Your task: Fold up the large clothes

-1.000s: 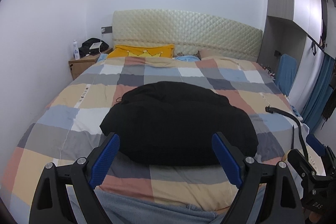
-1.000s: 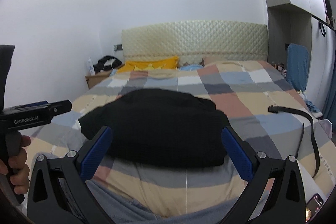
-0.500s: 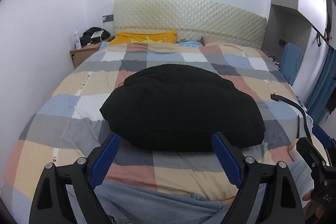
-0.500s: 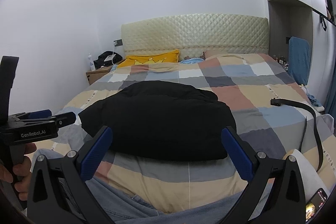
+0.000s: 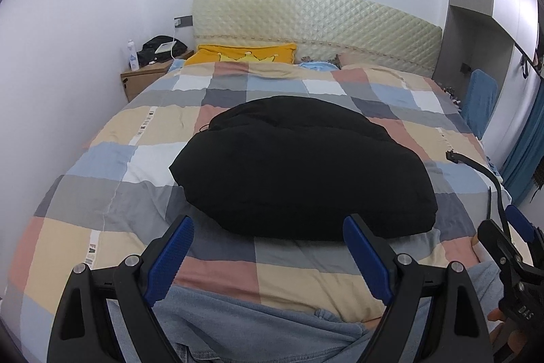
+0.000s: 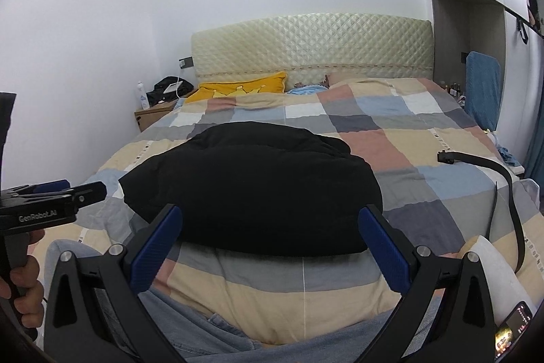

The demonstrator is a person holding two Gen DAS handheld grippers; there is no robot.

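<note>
A bulky black padded garment [image 5: 302, 172] lies in a folded mound in the middle of the checked bedspread [image 5: 102, 159]; it also shows in the right wrist view [image 6: 258, 182]. My left gripper [image 5: 268, 247] is open and empty, held above the foot of the bed just short of the garment's near edge. My right gripper [image 6: 270, 240] is open and empty, at the same near edge. Neither touches the garment. The left gripper body [image 6: 51, 203] shows at the left of the right wrist view.
A black belt [image 6: 506, 189] lies on the right side of the bed. A yellow pillow [image 5: 244, 55] rests by the quilted headboard [image 5: 316, 19]. A nightstand [image 5: 144, 79] with a bottle stands at the left. A phone [image 6: 510, 335] and a white item lie at the near right. Denim-clad legs [image 5: 244, 329] are below.
Both grippers have risen and tilted down a little, so the bed and garment sit lower and larger in view. Both stay open. The garment has not moved.
</note>
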